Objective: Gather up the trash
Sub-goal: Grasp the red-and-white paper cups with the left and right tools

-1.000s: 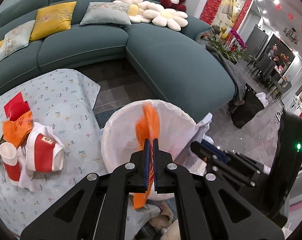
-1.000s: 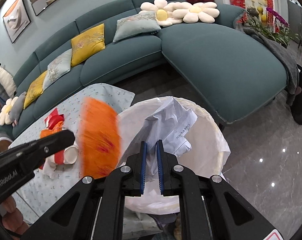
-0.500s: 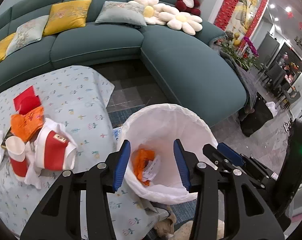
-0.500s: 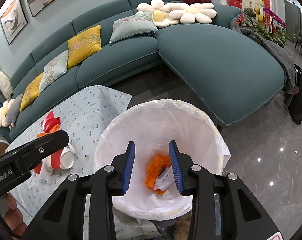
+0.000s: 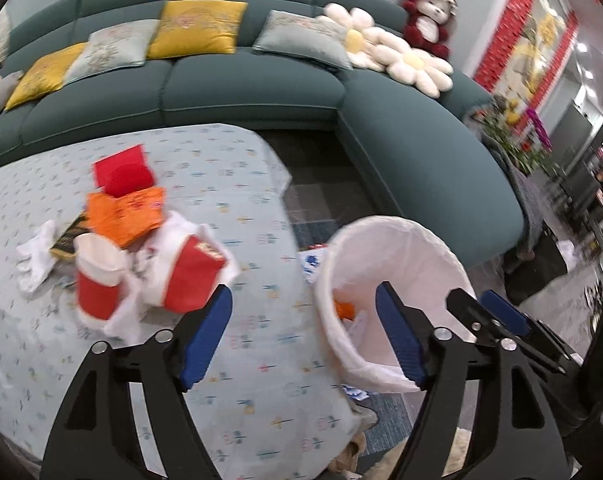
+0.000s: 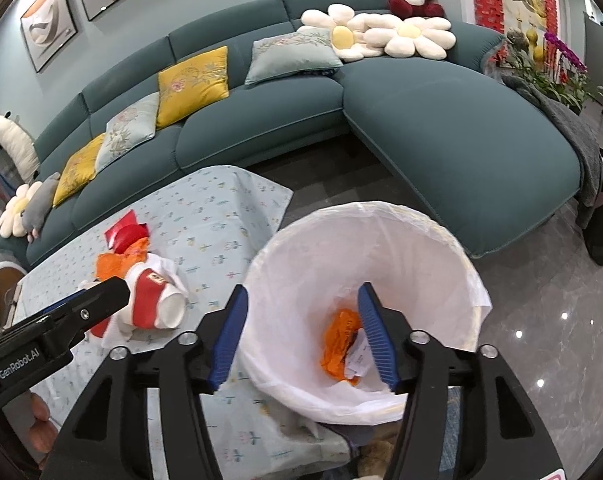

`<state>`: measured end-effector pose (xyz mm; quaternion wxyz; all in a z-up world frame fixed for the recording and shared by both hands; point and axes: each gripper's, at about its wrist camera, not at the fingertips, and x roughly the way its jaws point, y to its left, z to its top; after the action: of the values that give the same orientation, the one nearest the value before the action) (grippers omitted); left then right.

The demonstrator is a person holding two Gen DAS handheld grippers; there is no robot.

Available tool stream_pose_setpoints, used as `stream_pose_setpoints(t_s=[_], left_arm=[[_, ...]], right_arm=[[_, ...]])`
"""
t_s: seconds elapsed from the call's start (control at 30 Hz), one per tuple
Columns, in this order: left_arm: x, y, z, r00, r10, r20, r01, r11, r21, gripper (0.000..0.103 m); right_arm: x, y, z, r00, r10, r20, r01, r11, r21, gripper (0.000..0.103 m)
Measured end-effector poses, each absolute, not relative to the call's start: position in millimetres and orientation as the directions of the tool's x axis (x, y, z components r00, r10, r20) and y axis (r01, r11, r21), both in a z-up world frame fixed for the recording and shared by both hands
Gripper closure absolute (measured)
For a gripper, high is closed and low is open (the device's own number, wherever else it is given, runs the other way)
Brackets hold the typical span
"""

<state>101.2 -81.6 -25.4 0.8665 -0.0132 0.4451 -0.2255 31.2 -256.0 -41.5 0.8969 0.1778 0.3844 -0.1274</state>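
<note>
A bin lined with a white bag [image 6: 441, 248] [image 5: 433, 248] stands beside the cloth-covered table [image 5: 229, 184]. An orange wrapper [image 6: 339, 338] and a crumpled white paper [image 6: 359, 358] lie at its bottom. My right gripper [image 6: 303, 330] hangs over the bin, jaws opening, nothing between them. My left gripper [image 5: 303, 336] is over the table edge left of the bin, jaws opening and empty. On the table lie a red and white paper bucket [image 5: 189, 276], a red cup [image 5: 97, 280], an orange packet [image 5: 127, 214], a red envelope [image 5: 121, 168] and white tissue [image 5: 33, 256].
A teal corner sofa [image 6: 441, 120] with yellow and grey cushions curves behind the table and bin. Flower cushions and a red plush bear sit on its back. Glossy grey floor [image 6: 549, 320] lies right of the bin. A hand [image 6: 41, 428] shows at the lower left.
Both grippers opened and let go: the orange wrapper and the white paper dropped into the bin. My left gripper then swung left from over the bin towards the table.
</note>
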Motion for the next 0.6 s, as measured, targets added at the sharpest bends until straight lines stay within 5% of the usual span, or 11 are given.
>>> stream_pose_setpoints(t_s=[0.27,0.6], left_arm=[[106.6,-23.8,-27.9,0.548,-0.328,-0.769,0.267,0.94,-0.211,0.02],[112.5,37.7,-41.7,0.575,-0.234,-0.784,0.197,0.97,-0.145,0.02]], right_arm=[[40.1,-221.2,-37.3,0.671,-0.059,-0.739,0.314,0.926,0.211,0.037],[55.0,-177.3,-43.3,0.648,-0.001,-0.762,0.244,0.947,0.206,0.036]])
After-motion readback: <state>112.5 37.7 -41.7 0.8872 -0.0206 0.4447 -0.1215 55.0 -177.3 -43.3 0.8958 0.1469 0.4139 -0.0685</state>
